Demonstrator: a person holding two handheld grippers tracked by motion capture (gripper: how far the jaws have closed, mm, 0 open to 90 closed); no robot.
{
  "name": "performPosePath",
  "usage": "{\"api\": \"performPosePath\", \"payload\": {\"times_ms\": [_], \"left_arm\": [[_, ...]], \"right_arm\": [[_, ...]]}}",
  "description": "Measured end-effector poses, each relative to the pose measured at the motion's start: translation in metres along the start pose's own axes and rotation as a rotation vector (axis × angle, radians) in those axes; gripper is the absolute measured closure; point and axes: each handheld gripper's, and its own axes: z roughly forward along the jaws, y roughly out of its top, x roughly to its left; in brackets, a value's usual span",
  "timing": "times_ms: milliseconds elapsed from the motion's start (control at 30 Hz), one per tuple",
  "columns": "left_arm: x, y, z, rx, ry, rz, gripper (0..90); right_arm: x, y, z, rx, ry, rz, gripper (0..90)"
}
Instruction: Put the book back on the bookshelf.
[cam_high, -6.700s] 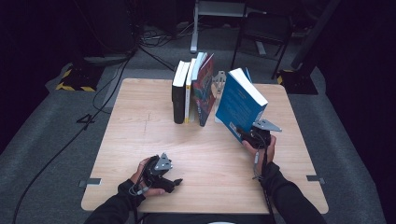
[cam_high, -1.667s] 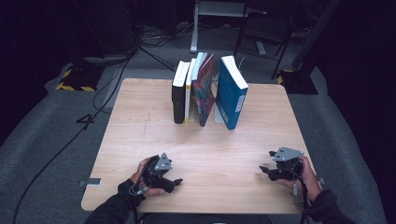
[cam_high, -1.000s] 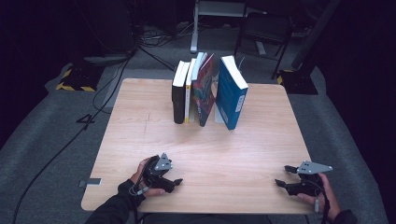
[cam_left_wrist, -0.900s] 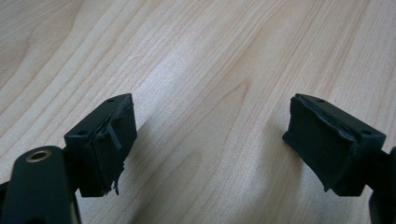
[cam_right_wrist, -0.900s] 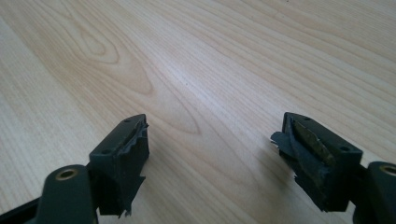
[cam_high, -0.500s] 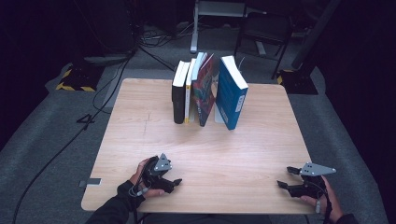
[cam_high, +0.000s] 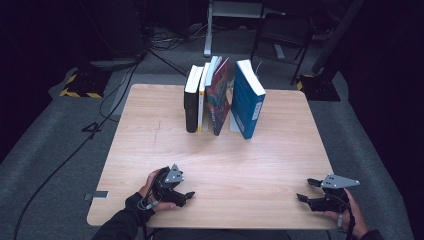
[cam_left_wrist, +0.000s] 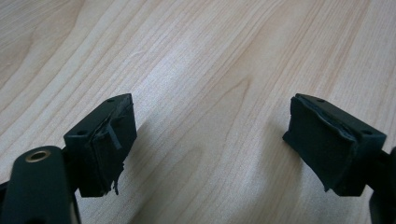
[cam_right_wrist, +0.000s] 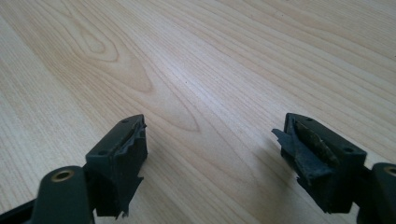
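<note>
We see the left gripper (cam_high: 184, 196) at 7 o'clock on the desk (cam_high: 220, 160), its fingers (cam_left_wrist: 107, 140) spread apart over bare wood, gripping nothing. At 5 o'clock the right gripper (cam_high: 306, 191) sits near the desk's edge, fingers (cam_right_wrist: 120, 154) likewise apart and empty. Well beyond both, at 12 o'clock, the blue book (cam_high: 246, 100) stands upright at the right end of a row of 4 other books (cam_high: 207, 97).

Your high view looks forward and down over the whole counter (cam_high: 220, 150), from well above your side, each gripper view rides low along its own jaws, very close to the wood, all three sharing counter.
</note>
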Motion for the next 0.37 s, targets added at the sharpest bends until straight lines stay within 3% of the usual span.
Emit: {"api": "performPosePath", "payload": {"times_ms": [367], "left_arm": [[0.0016, 0.0009, 0.0009, 0.002, -0.006, 0.004, 15.6]], "right_arm": [[-0.0005, 0.0001, 0.0004, 0.006, -0.012, 0.01, 18.7]]}}
